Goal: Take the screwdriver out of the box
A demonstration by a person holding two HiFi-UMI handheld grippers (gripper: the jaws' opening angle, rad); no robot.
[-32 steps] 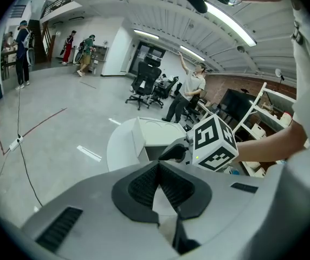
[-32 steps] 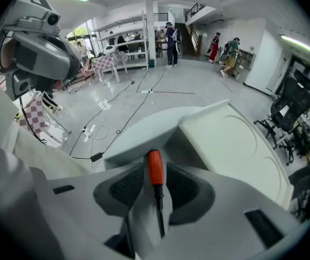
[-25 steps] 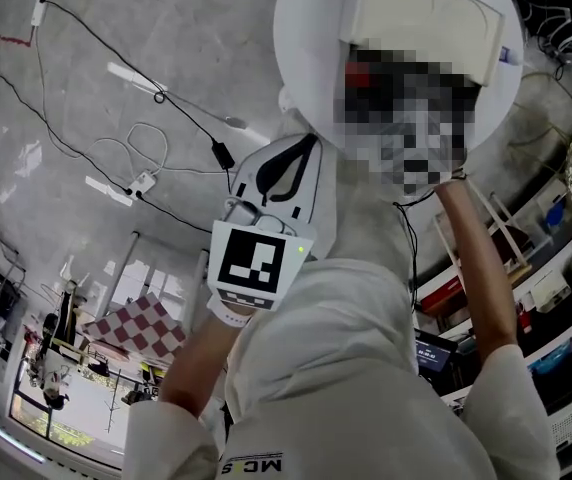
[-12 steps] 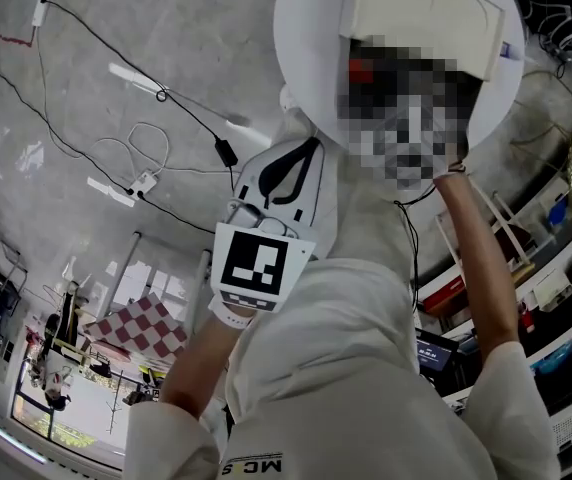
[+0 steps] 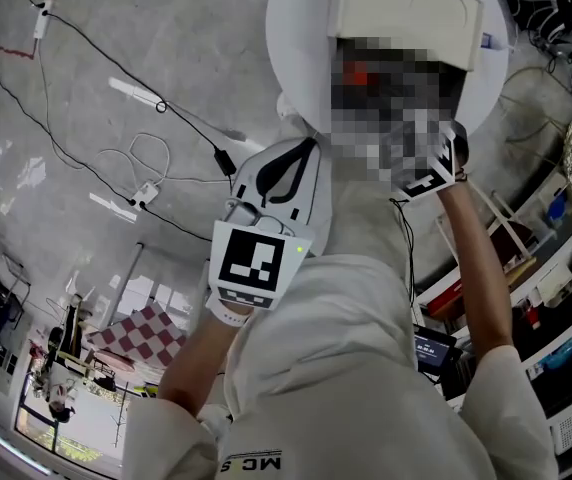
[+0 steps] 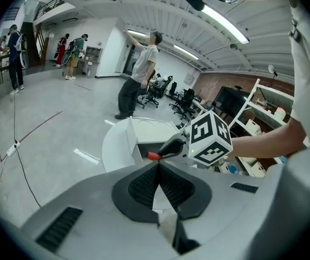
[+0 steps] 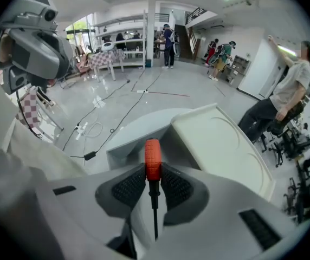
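In the right gripper view, my right gripper (image 7: 153,169) is shut on the screwdriver (image 7: 153,157). Its red handle stands out past the pads and its black shaft runs back between them. It hangs above the white box (image 7: 209,145), whose lid stands open on a round white table (image 7: 128,134). My left gripper (image 6: 157,164) is shut on nothing and points at that box (image 6: 144,134). The left gripper view also shows the red handle (image 6: 154,156) and the right gripper's marker cube (image 6: 209,140). In the head view, the left gripper (image 5: 301,158) and the right marker cube (image 5: 436,168) are below the box (image 5: 406,13).
Black cables and a white power strip (image 5: 141,190) trail over the grey floor. Shelving with bins (image 5: 556,268) stands on the right. A chequered table (image 5: 141,330) and standing people (image 6: 139,75) are farther off, with office chairs (image 7: 296,140) behind the table.
The right gripper's marker cube has come into sight beside the blurred patch, drawn back from the box. The left gripper has stayed in place.
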